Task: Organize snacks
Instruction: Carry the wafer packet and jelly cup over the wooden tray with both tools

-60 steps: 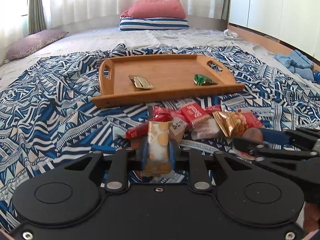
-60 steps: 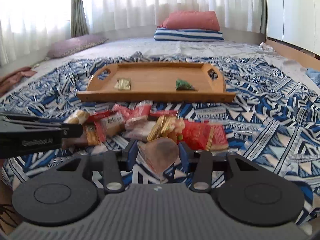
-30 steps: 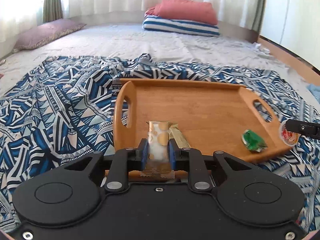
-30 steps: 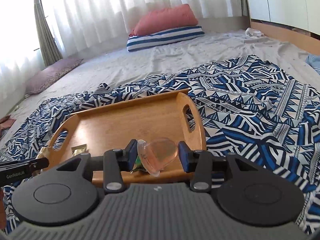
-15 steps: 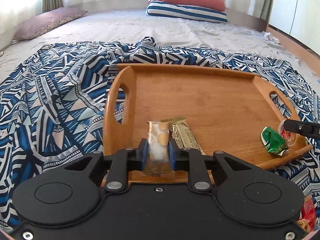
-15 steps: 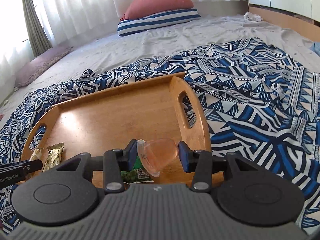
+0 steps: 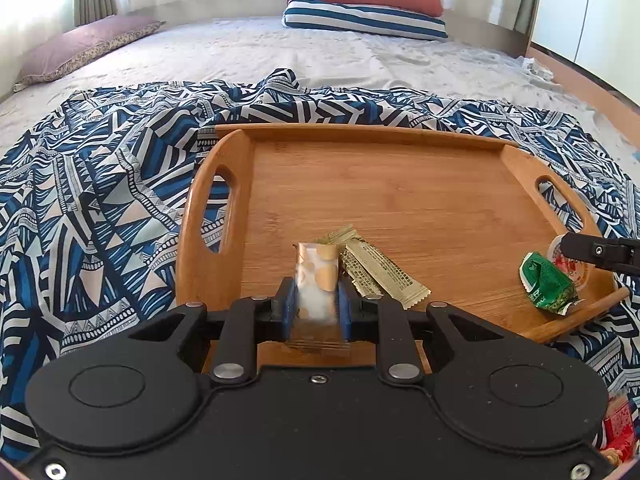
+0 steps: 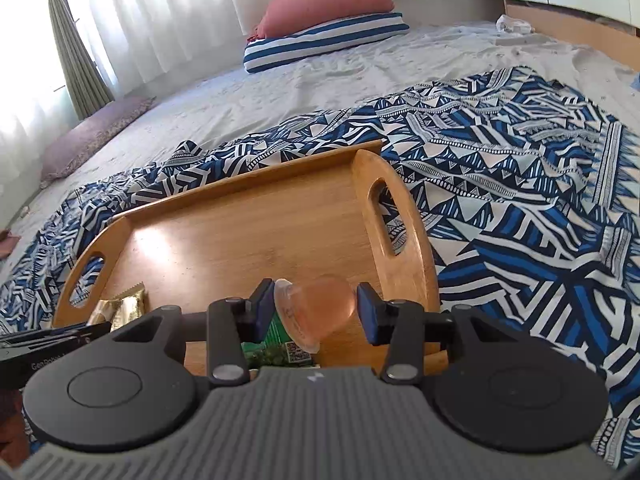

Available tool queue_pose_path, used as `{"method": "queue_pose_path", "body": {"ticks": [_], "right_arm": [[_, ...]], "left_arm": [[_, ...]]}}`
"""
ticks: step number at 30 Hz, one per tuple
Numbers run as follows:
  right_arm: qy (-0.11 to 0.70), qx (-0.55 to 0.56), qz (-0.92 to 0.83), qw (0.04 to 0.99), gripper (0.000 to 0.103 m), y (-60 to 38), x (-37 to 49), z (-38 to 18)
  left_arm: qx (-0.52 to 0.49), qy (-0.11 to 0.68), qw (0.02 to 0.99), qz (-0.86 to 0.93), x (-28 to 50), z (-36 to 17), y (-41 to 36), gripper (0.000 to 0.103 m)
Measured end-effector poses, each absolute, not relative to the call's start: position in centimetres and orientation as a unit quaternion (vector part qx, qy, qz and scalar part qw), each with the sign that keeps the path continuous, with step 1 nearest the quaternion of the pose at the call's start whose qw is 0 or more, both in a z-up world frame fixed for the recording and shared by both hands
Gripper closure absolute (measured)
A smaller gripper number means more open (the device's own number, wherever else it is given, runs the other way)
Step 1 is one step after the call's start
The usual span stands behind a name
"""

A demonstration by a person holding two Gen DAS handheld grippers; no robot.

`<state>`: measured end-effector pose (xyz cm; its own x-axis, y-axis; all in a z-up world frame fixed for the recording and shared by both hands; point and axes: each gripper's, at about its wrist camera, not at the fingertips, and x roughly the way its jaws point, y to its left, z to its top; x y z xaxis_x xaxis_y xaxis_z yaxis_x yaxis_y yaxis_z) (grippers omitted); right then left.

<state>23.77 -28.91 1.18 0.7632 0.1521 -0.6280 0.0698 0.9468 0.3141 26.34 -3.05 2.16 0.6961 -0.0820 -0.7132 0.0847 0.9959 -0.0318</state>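
Left wrist view: left gripper (image 7: pixel 316 307) pinches a gold-spotted snack packet (image 7: pixel 316 280) upright over the wooden tray (image 7: pixel 400 200), near-left end, beside a beige wrapper (image 7: pixel 376 270). Green packet (image 7: pixel 546 284) lies near-right.

Right wrist view: right gripper (image 8: pixel 316 310) clamps a pink jelly cup (image 8: pixel 316 310) above the tray's near-right end.

Blue-white geometric blanket (image 7: pixel 100 200), green wrapper (image 7: pixel 546 282)

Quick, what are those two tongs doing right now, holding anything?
Left tongs: closed on a gold snack packet.
Right tongs: closed on a pink jelly cup.
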Motion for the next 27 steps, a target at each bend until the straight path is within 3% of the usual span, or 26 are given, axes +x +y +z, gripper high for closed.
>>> {"method": "queue_pose_path", "body": {"ticks": [14, 27], "right_arm": [[0.358, 0.244, 0.071, 0.899, 0.055, -29.4, 23.6, 0.3], [0.355, 0.217, 0.067, 0.907, 0.054, -28.5, 23.5, 0.7]], "left_arm": [[0.006, 0.385, 0.920, -0.073, 25.8, 2.0, -4.4, 0.082], [0.013, 0.378, 0.923, -0.074, 25.4, 2.3, -4.6, 0.079]]}}
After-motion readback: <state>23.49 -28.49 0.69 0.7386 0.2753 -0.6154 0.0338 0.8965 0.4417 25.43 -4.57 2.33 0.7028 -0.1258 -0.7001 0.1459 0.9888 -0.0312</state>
